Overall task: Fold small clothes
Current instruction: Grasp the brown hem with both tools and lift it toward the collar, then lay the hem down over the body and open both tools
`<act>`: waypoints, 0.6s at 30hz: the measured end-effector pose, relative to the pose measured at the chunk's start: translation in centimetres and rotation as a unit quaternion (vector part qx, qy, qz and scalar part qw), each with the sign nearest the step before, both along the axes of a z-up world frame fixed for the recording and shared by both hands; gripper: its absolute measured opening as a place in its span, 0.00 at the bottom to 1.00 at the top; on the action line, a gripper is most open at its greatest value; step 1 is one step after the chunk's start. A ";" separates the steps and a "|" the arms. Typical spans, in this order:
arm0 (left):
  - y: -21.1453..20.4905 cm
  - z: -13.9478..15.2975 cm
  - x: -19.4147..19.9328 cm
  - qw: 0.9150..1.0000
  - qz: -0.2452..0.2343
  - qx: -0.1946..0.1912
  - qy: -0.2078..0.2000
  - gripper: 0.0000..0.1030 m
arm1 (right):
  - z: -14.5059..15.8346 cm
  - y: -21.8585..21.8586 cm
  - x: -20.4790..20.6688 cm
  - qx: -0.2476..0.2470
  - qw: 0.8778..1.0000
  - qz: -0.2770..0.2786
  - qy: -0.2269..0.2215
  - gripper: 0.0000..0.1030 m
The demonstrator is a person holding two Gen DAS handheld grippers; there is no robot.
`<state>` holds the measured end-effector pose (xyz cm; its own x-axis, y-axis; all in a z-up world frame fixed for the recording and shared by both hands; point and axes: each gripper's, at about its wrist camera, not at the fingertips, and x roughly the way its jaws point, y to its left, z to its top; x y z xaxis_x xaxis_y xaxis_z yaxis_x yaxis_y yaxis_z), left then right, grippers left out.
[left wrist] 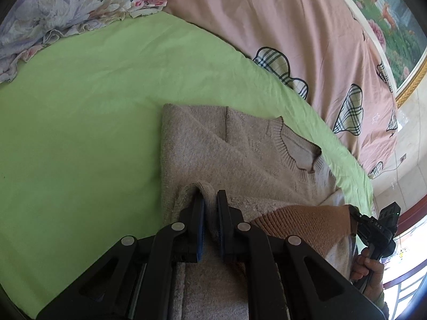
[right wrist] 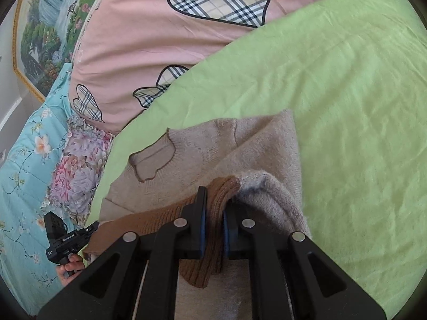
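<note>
A beige knit sweater (left wrist: 240,154) lies on the green sheet (left wrist: 80,133) with its ribbed collar (left wrist: 293,154) facing away from me and its sleeves folded in. My left gripper (left wrist: 210,200) is shut on a fold of the sweater's beige lower edge, lifted over the body. My right gripper (right wrist: 213,200) is shut on the brown ribbed hem (right wrist: 208,226), which stretches leftward as a band between the two tools. The same sweater (right wrist: 261,144) and collar (right wrist: 154,160) show in the right wrist view. The cloth under both grippers is hidden by the jaws.
A pink quilt (left wrist: 293,40) with plaid hearts borders the sheet behind the sweater. A floral pillow (left wrist: 66,13) lies at the far left, and a blue floral cover (right wrist: 26,173) beside it. A framed picture (right wrist: 45,26) hangs on the wall. A hand (left wrist: 368,266) holds the other tool's handle.
</note>
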<state>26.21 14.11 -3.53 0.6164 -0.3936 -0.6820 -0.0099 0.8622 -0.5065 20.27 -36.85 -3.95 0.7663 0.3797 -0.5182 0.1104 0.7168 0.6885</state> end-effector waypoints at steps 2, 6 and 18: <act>0.3 0.9 -1.7 1.000 -0.003 -0.010 -0.001 0.08 | 0.2 -0.1 -0.6 0.005 1.000 -0.011 0.017 0.18; -1.2 3.5 -7.1 0.998 -0.053 0.003 -0.031 0.09 | 1.8 -0.2 -4.5 -0.007 0.999 -0.036 0.003 0.53; -12.4 0.0 -3.9 0.978 -0.194 0.061 0.033 0.14 | 2.7 12.4 -2.1 -0.181 0.959 0.215 0.021 0.52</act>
